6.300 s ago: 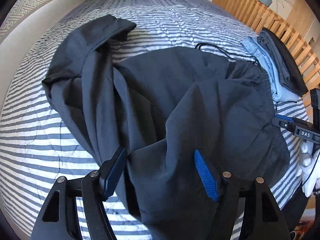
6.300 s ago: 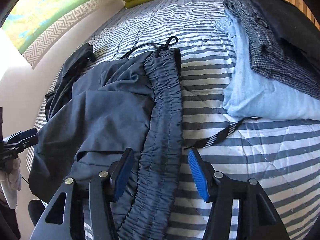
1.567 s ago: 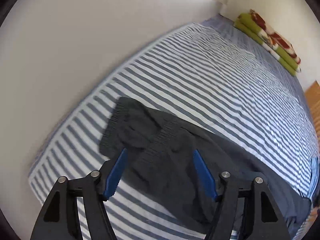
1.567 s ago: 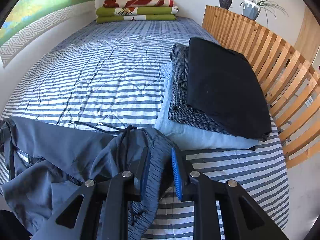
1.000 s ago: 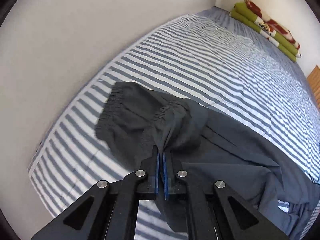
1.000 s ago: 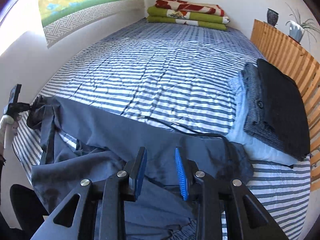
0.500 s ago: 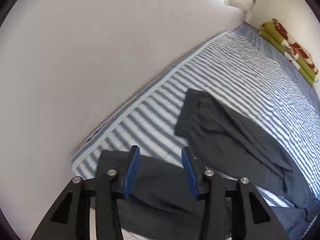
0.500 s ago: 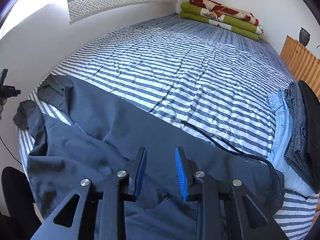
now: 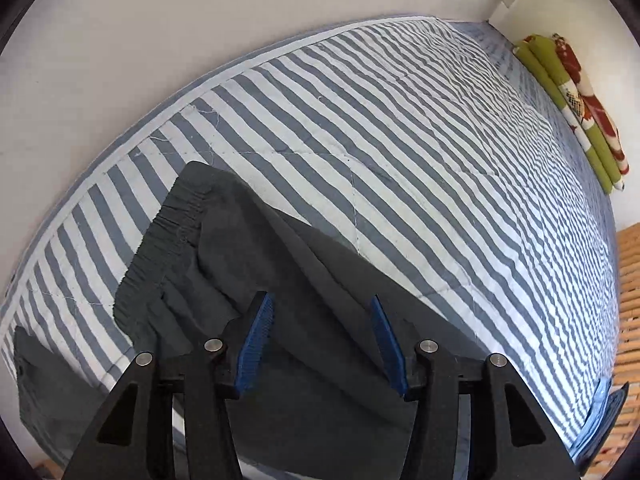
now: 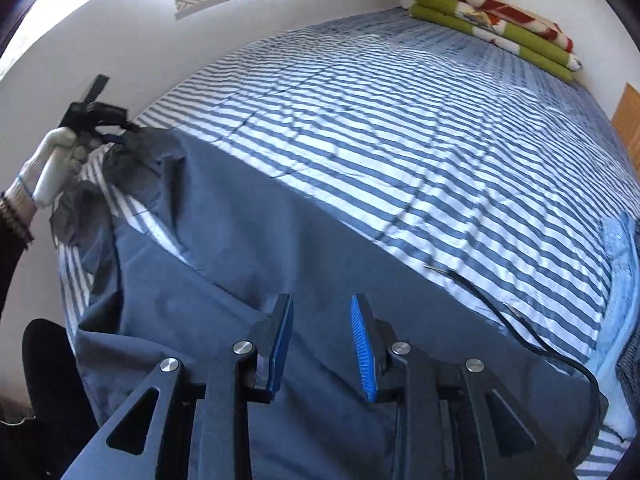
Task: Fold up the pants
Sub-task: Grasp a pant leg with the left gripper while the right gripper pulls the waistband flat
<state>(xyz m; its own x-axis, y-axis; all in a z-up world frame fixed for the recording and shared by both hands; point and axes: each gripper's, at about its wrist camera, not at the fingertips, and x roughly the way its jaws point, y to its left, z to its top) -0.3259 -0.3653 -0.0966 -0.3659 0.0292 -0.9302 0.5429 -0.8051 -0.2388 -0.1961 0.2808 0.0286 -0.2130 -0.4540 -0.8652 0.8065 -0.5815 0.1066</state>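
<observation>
**Pants spread flat on the striped bed**

Pants [image 9: 304, 280] lie long and flat across the near side of the bed [image 9: 420, 128], and the dark grey cloth is still a bit lumpy. One leg cuff [image 9: 168, 232] sits at the left end of the pants, close to the white wall [image 9: 160, 20].

Over the pants near that cuff hangs the left hand-held gripper [image 9: 320, 340]. Its jaws have just been opening. They stand wide apart now and hold nothing; the cloth lies loose below them. A white-gloved hand [image 10: 60, 164] holds this tool at the left end of the pants.

Over the middle of the pants hangs the right hand-held gripper [image 10: 320, 344]. Its blue pads [image 10: 362, 352] have a gap between them and do not pinch the cloth.

A black cord [image 10: 520, 320] trails from the right end of the pants. Just past that end lie pale blue folded clothes [image 10: 620, 280]. Far behind the pants, at the wall, sit green blankets [image 10: 492, 28].
</observation>
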